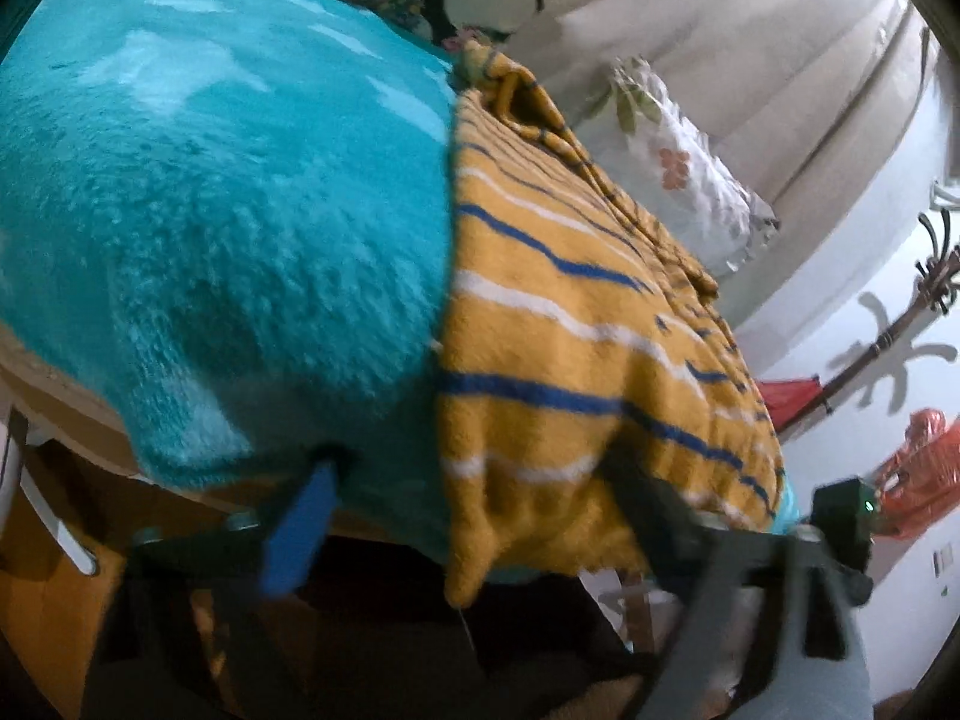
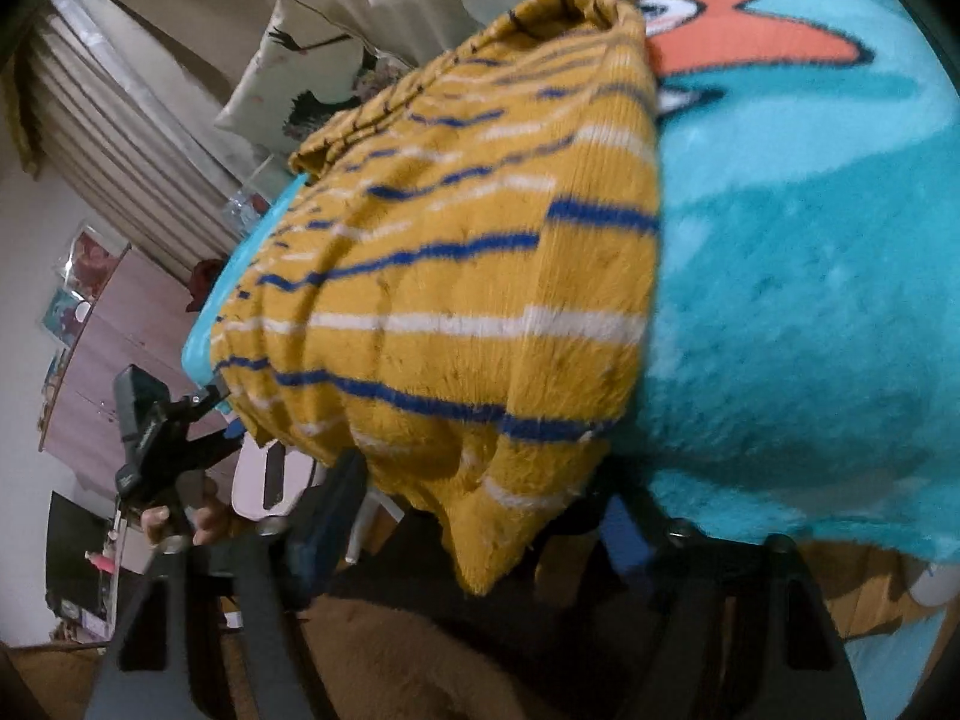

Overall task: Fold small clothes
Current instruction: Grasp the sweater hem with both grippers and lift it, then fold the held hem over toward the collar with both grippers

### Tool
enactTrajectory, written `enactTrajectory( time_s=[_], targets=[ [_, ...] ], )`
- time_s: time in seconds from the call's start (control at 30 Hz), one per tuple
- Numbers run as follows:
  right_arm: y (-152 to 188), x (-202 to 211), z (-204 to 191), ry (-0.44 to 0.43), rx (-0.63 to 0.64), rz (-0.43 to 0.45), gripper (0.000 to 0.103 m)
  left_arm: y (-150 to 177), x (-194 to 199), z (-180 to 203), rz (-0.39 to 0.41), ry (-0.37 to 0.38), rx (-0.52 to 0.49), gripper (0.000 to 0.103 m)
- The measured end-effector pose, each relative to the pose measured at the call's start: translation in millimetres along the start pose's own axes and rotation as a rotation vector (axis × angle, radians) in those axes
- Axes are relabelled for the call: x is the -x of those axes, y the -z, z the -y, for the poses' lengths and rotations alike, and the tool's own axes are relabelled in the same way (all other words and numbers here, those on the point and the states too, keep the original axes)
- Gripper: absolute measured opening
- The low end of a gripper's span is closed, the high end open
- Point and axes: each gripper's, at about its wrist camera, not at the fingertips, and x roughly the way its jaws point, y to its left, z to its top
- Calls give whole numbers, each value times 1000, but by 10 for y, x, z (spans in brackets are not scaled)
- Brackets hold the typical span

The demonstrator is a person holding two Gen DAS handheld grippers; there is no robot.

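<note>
A yellow garment with blue and white stripes (image 1: 570,324) (image 2: 456,276) lies on a fuzzy turquoise blanket (image 1: 210,210) (image 2: 810,270) that covers a table. Its near hem droops over the table's edge. In the left wrist view my left gripper (image 1: 474,462) is open around the garment's hanging corner. Its blue-padded finger (image 1: 300,528) sits against the blanket, clear of the garment. In the right wrist view my right gripper (image 2: 486,471) straddles the other hanging corner, its fingers apart with bunched cloth filling the gap. The black mount of the left gripper (image 2: 141,402) shows beside the garment's far side.
The table's wooden edge (image 1: 60,396) shows under the blanket. Flowered pillows (image 1: 690,180) (image 2: 300,78) and a curtain (image 2: 120,132) stand behind. A white plastic chair (image 2: 270,480) is below the table. A coat stand (image 1: 888,336) and an orange bag (image 1: 924,468) stand against the wall.
</note>
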Motion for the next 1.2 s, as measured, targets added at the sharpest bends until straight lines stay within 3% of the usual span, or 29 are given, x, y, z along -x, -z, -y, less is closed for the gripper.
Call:
enactTrajectory(
  time_s=[0.03, 0.07, 0.13, 0.17, 0.47, 0.6, 0.77, 0.9, 1.07, 1.2],
  targets=[
    [5, -17, 6, 0, -5, -8, 35, 6, 6, 25, -10, 4, -7, 47],
    [0, -29, 12, -2, -11, -11, 27, 12, 23, 69, -21, 5, -18, 27],
    [-13, 15, 25, -20, -23, 0, 15, 25, 93, 172, -21, -17, -40, 14],
    [-14, 53, 12, -33, -23, 3, 14, 33, 139, 222, -15, -25, -53, 10],
    [-66, 767, -430, -127, 108, 98, 11, -43, 669, 530, 82, -9, -86, 9],
    [-271, 1014, -659, -150, 160, 170, 10, -331, 872, 757, 146, 26, -121, 9],
    [-775, 1131, -788, -166, 184, 244, 10, -948, 822, 1062, 190, 49, -171, 9],
    [-1274, 1073, -791, -175, 172, 269, 10, -1516, 560, 1304, 201, 13, -209, 9],
    [-2131, 820, -731, -160, 141, 278, 10, -2341, -120, 1468, 140, -8, -183, 9],
    [-2861, 392, -565, -85, 100, 271, 10, -2873, -794, 1487, 94, -119, -183, 9]
  ],
)
